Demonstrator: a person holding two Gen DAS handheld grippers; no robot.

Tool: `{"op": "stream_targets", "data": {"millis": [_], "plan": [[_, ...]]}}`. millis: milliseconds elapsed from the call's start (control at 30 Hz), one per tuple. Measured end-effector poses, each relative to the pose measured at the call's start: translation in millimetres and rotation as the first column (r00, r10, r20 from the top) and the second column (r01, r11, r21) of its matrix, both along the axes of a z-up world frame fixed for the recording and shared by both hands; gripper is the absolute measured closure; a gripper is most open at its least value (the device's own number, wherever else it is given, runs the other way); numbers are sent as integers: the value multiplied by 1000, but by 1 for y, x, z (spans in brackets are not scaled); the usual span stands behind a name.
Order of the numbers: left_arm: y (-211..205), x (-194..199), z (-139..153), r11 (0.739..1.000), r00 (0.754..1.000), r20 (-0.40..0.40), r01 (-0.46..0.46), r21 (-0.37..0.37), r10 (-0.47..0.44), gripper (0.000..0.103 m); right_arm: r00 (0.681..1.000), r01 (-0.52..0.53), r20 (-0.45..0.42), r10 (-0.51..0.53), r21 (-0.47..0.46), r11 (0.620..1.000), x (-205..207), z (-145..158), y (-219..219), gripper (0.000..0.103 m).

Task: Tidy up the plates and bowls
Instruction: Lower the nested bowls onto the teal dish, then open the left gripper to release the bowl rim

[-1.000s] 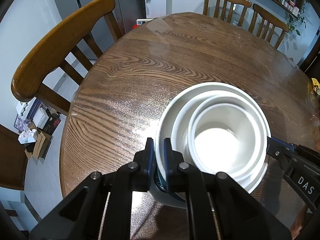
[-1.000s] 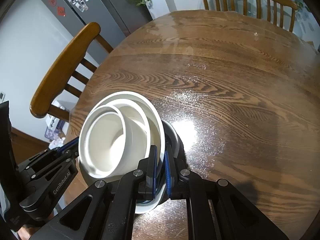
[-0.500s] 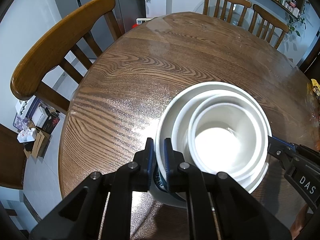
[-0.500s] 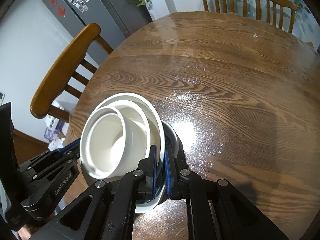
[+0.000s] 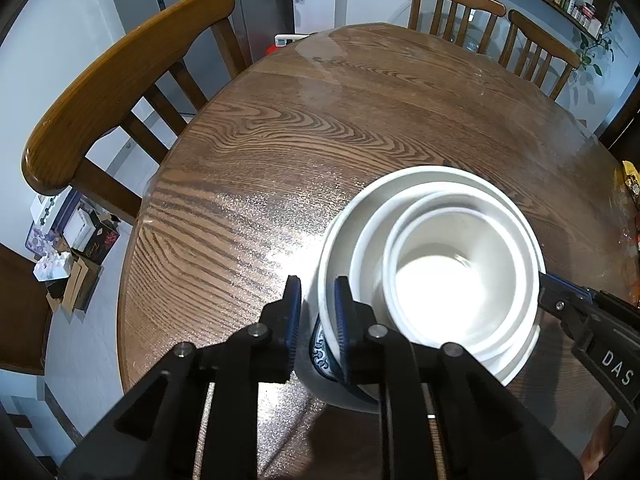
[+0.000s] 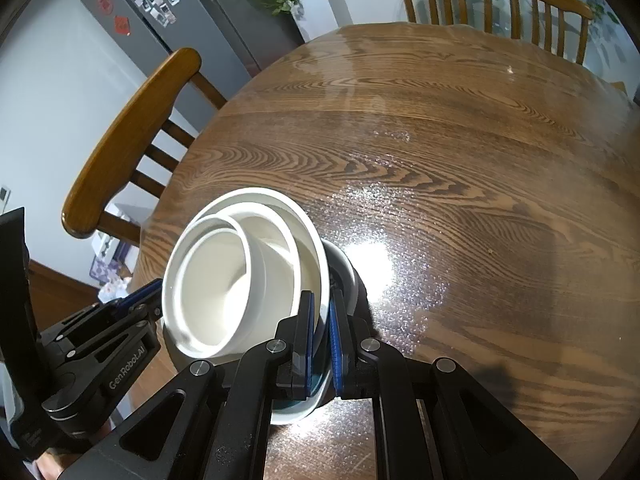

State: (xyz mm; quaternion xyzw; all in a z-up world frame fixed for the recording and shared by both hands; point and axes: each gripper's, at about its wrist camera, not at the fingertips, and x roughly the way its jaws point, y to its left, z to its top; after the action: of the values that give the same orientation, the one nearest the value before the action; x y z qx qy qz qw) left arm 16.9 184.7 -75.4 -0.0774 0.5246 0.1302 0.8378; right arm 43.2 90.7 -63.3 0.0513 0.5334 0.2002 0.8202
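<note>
Chair at left. L gripper: fingers opening, straddling stack rim w/ a gap. Bowls: nested white stack on worktop, near edge. R gripper: fingers clamped on stack's far rim.

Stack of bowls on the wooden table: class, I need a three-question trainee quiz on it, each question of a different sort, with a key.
1. True or false: the stack of bowls rests on the table.
2. How many chairs are in the left wrist view? A two, B three, C five
3. The right gripper is shut on the stack's ____.

Key: 1 true. 2 B. 3 rim. The left gripper straddles the opposite rim, jaws opening.
</note>
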Motion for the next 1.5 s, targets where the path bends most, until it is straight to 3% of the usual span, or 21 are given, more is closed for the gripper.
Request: {"op": "stream_targets", "data": {"millis": [567, 733, 800, 867, 933, 1500], "plan": [[2, -3, 1, 1000, 1000, -4, -6, 0, 6, 86, 1000, 2, -2, -2, 6, 1000, -1, 0, -1, 93], [4, -4, 3, 1000, 1000, 3, -14, 11, 14, 80, 1000, 5, 0, -5, 6, 1000, -1, 1, -1, 93], [4, -6, 12, 999, 999, 39, -22, 49, 20, 68, 1000, 8, 25, -8, 0, 1000, -3, 6, -2, 93], [4, -6, 20, 999, 997, 70, -20, 49, 17, 64, 999, 9, 51, -9, -6, 1000, -4, 13, -3, 93], [4, -6, 23, 998, 997, 78, -22, 51, 18, 64, 999, 5, 41, -6, 29, 1000, -4, 16, -5, 93], [1, -11, 20, 999, 997, 72, -15, 42, 12, 64, 998, -18, 67, 16, 27, 999, -11, 24, 1, 93]]}}
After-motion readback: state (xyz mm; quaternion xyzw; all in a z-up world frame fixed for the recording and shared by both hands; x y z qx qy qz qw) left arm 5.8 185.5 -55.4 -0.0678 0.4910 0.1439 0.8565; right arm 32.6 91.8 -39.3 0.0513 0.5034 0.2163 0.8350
